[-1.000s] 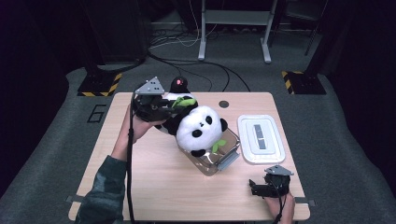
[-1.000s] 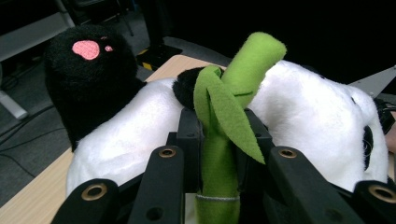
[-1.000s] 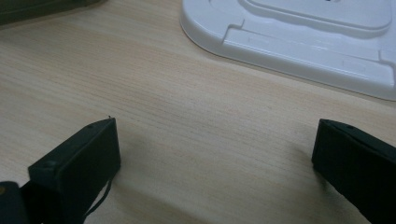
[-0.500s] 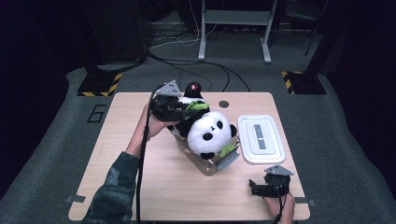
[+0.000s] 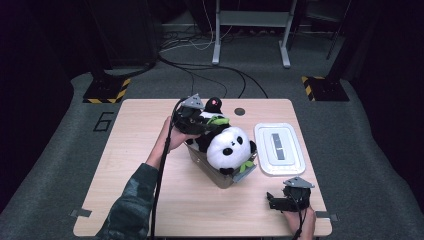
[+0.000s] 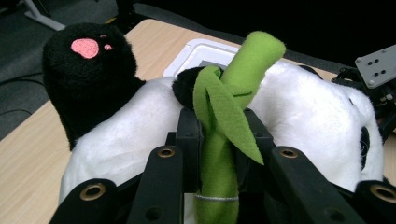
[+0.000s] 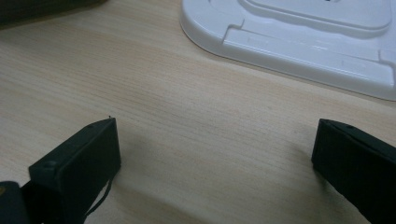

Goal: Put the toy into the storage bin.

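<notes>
A: Where is the panda plush (image 5: 227, 146) sitting?

B: In the clear box (image 5: 220, 176) near the middle of the table (image 5: 130, 140). Its white head points toward five o'clock in the high view, and its black foot (image 5: 214, 104) with the pink pad sticks up toward eleven o'clock, past the box rim.

A: And the left gripper (image 5: 200, 121)?

B: It sits at about ten o'clock from the panda's head, over the back end of the box. In the left gripper view its jaws are pressed together on the green felt bamboo stalk (image 6: 223, 135), which rises straight up between them, with a leaf (image 6: 224, 112) folded across the front. The white body lies just behind.

A: The right gripper (image 5: 272, 201)?

B: Low at five o'clock on the table, near the front edge and well apart from the panda. In the right gripper view its jaws stand spread wide over bare wood, pinching nothing.

A: Anything nearby?

B: The white lid (image 5: 279, 148) lies flat at three o'clock from the box, just beside it. In the right gripper view its edge (image 7: 299, 42) shows at one o'clock.
</notes>
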The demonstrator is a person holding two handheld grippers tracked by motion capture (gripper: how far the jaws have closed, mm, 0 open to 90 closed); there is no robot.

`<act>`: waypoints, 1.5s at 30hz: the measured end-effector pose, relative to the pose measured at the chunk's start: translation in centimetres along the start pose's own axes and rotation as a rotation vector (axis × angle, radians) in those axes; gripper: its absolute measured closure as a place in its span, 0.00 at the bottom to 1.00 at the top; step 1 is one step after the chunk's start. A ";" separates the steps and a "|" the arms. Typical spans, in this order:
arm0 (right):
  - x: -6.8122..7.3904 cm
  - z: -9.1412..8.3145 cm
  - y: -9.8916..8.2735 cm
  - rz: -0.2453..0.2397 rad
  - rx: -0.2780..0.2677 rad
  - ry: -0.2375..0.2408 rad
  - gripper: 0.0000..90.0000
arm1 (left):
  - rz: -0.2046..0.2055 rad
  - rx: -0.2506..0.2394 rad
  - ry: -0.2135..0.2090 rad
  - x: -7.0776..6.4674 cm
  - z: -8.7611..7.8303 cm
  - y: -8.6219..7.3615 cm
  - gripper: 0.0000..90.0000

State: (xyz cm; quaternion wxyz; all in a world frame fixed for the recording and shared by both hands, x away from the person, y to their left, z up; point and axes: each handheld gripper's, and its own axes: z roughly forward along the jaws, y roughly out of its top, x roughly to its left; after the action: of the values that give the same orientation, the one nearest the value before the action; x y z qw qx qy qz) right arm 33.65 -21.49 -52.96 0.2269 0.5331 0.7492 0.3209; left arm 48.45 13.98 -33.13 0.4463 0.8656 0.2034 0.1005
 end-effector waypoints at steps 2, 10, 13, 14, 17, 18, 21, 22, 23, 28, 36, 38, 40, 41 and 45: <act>0.0 0.0 0.0 0.001 -0.001 0.000 0.00 | -0.014 0.001 -0.005 0.2 0.2 -0.3 0.82; 0.0 0.0 0.0 0.003 0.000 0.001 0.01 | -0.041 0.008 -0.006 0.8 0.9 -0.9 0.81; 0.0 0.0 0.0 0.001 0.001 0.005 0.01 | -0.039 -0.001 0.001 0.8 1.1 -0.9 0.81; 0.0 0.0 0.0 0.002 0.001 0.004 0.01 | -0.037 -0.002 0.004 0.8 1.1 -0.9 0.81; 0.0 0.0 0.0 0.002 0.001 0.004 0.01 | -0.035 -0.023 0.018 0.7 1.3 -0.9 0.81; 0.0 0.0 0.0 0.002 0.001 0.004 0.01 | -0.039 -0.028 0.021 0.6 1.5 -1.0 0.81; 0.0 0.0 0.0 0.002 0.001 0.002 0.01 | -0.048 -0.027 0.029 0.6 2.0 -1.5 0.79; 0.0 0.0 0.0 0.003 0.001 0.002 0.01 | -0.051 -0.024 0.032 0.6 2.1 -1.8 0.78; 0.0 0.0 0.0 0.005 0.002 0.002 0.01 | -0.061 -0.027 0.025 0.8 2.1 -2.0 0.78; 0.0 0.0 0.0 0.004 0.001 0.003 0.01 | -0.070 -0.020 0.028 0.8 2.1 -2.0 0.77; 0.0 0.0 0.0 0.005 0.001 0.002 0.01 | -0.103 -0.009 0.039 -0.4 1.6 -0.8 0.37; 0.0 0.0 0.0 0.005 0.001 0.002 0.01 | -0.118 -0.030 0.027 -0.6 1.4 -0.5 0.32; 0.0 0.0 0.0 0.002 0.000 0.003 0.01 | -0.121 -0.037 0.026 -0.9 1.4 0.0 0.30; 0.0 0.0 0.0 0.002 0.000 0.003 0.01 | -0.117 -0.033 0.031 -1.2 1.4 0.2 0.30; 0.0 0.0 0.0 0.002 0.000 0.003 0.01 | -0.106 0.000 0.038 -1.8 2.4 0.7 0.28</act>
State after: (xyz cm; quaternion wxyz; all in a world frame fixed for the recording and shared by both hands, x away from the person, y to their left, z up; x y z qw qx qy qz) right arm 33.61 -21.53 -52.95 0.2255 0.5335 0.7490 0.3218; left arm 47.84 11.07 -33.98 0.4473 0.8515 0.2575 0.0931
